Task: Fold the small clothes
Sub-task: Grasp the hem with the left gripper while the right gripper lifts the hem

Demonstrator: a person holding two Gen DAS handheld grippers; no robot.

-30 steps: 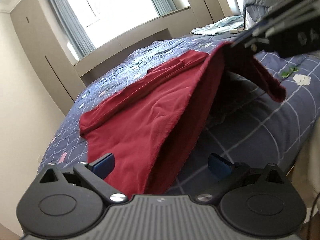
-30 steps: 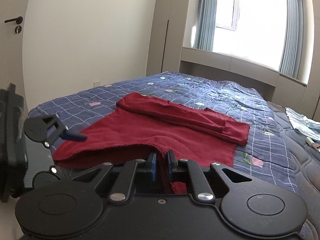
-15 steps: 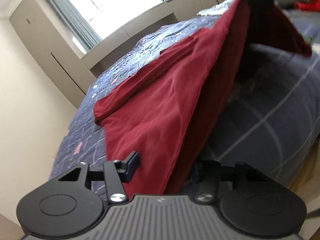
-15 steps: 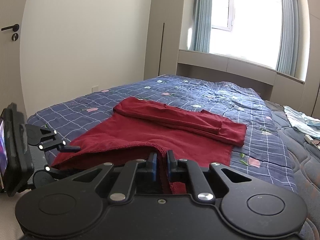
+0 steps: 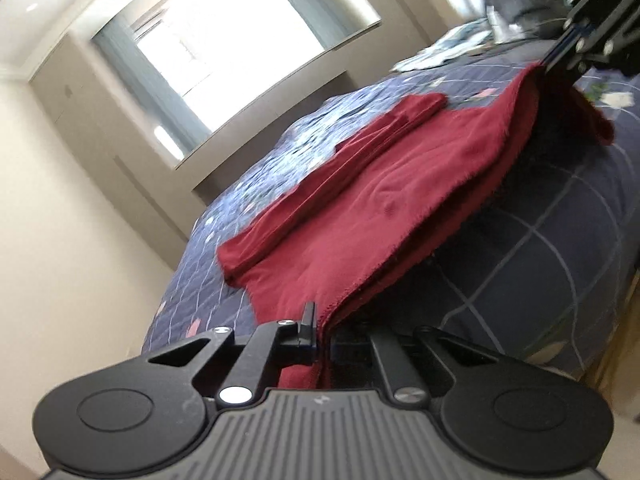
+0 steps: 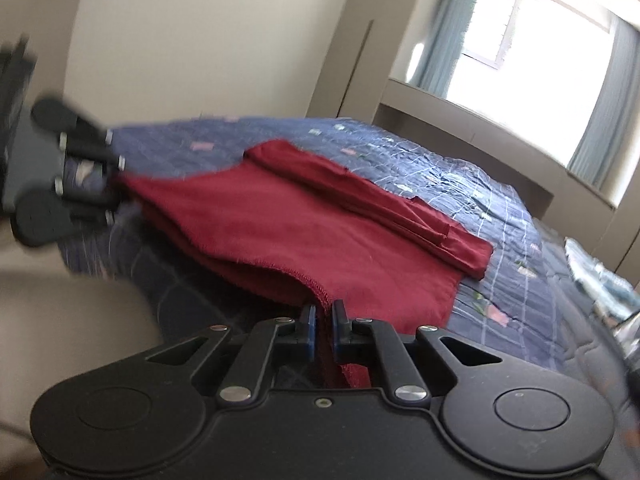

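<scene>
1. Left gripper (image 5: 322,330) is clamped on the red garment (image 5: 360,216)'s hem at 6 o'clock;
2. Right gripper (image 6: 323,330) pinches its other corner;
3. Garment lies on the blue quilt (image 6: 440,160); no writing readable.

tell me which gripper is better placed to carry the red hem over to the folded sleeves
Neither alone: left gripper and right gripper are each shut on a corner of the red garment hem, so both should likely carry it together.

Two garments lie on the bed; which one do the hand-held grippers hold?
The dark red garment near the bed's foot: the left hand-held gripper and right hand-held gripper each pinch its edge. The pale blue garment lies untouched farther away.
</scene>
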